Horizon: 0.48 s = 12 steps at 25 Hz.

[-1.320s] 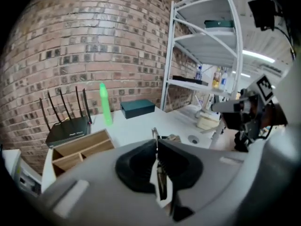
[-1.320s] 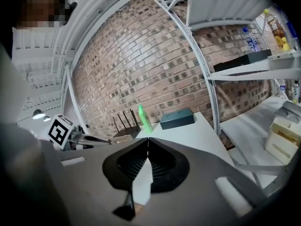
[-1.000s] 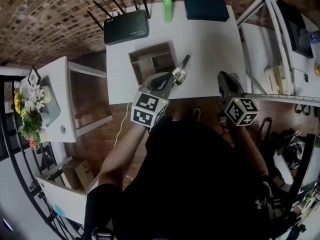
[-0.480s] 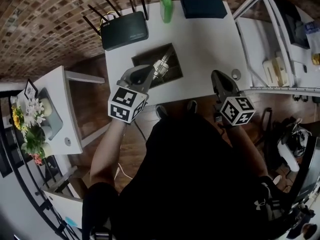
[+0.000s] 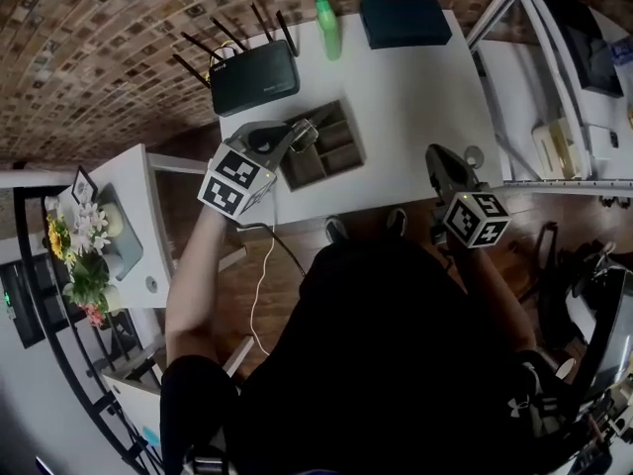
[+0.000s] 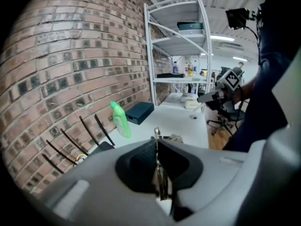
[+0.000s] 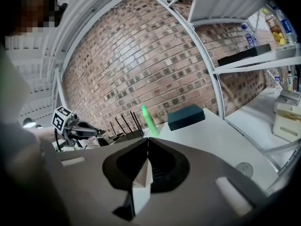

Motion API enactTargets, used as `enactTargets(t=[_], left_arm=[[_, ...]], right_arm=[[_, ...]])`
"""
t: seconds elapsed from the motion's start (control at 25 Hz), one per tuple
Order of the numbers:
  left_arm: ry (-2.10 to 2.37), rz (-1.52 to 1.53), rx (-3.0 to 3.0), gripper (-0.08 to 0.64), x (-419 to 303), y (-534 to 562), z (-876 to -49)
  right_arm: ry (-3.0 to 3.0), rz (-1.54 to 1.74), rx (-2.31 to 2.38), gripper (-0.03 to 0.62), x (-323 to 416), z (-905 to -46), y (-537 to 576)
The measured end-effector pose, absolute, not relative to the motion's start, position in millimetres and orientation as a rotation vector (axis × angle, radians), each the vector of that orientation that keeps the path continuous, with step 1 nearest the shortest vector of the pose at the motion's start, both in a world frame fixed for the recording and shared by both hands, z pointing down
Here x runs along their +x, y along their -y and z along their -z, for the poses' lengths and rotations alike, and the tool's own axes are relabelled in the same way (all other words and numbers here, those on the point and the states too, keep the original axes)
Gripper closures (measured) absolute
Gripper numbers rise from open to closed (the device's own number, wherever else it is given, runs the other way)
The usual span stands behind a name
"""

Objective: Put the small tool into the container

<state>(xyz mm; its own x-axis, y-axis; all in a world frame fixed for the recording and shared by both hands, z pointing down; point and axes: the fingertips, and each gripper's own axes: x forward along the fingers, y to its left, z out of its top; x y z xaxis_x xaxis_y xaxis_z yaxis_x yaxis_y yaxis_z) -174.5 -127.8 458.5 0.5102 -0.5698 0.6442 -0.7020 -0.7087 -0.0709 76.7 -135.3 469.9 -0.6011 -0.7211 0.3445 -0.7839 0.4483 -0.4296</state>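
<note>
Left tongs [image 6: 157, 147] pinch thin metal tool [image 6: 162, 182].

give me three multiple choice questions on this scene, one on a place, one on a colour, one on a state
1. Where does the bottle stand?
A. in a drawer
B. between the router and the dark box
C. on the floor

2. What colour is the router?
A. black
B. white
C. red

3. What is the left gripper doing?
A. open and empty
B. shut on the bottle
C. shut on a small tool

Answers:
1. B: it stands at the far edge of the table, between the two.
2. A: its case and antennas are black.
3. C: its jaws pinch the small tool, over the tray in the head view.
</note>
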Motion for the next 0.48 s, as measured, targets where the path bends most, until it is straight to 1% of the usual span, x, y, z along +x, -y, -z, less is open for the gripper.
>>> enactTargets(t=[0.24,0.48], left_arm=[[0.984,-1.216,2.617,0.548,-174,146,-485],[0.857,-1.234,2.665,0.549,-171,152,-502]], right_arm=[[2.531,-0.902,1.378,0.581,91,-483,134],[2.490,-0.923,1.436,0.581,104,-485,131]])
